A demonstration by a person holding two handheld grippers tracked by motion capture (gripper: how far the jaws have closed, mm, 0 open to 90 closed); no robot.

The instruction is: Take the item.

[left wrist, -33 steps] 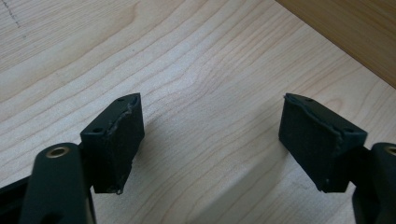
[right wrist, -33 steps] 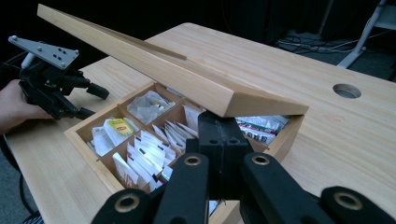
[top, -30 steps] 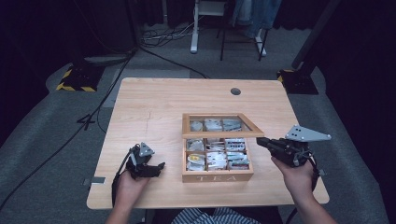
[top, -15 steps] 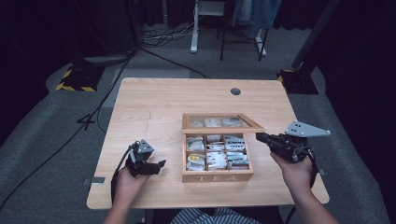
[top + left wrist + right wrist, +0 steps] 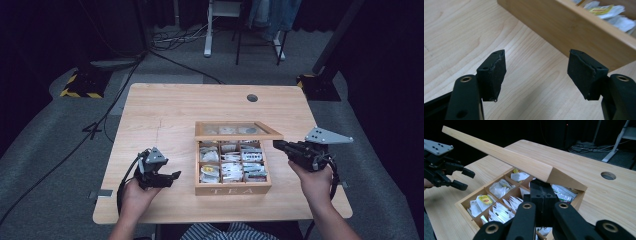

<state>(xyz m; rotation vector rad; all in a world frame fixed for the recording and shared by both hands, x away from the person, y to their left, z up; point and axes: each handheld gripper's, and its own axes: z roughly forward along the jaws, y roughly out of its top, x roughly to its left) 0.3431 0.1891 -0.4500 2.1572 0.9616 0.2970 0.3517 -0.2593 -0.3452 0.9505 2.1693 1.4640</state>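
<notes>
A wooden tea box [image 5: 232, 189] marked TEA sits mid-table, its compartments full of tea bags [image 5: 231, 164]. Its glass-paned lid [image 5: 235, 131] is partly raised. My right gripper [image 5: 278, 145] is shut, and its tips sit under the lid's right front corner [image 5: 549, 173], holding it up. My left gripper [image 5: 169, 177] hovers just left of the box, open. Its jaws have just been closing a little, with nothing between them. In the left gripper view, its gripper [image 5: 537, 72] shows bare table between the pads and the box wall [image 5: 574, 27] ahead. The right gripper view shows the left gripper [image 5: 466, 179] beyond the box.
The light wooden table [image 5: 165, 115] has a round cable hole [image 5: 252, 98] at the back right. Cables and a hazard-striped foot [image 5: 80, 90] lie on the grey floor to the left. Desk legs stand beyond the table's far edge.
My left gripper has risen slightly beside the box. The right gripper and the propped lid have stayed in place.
</notes>
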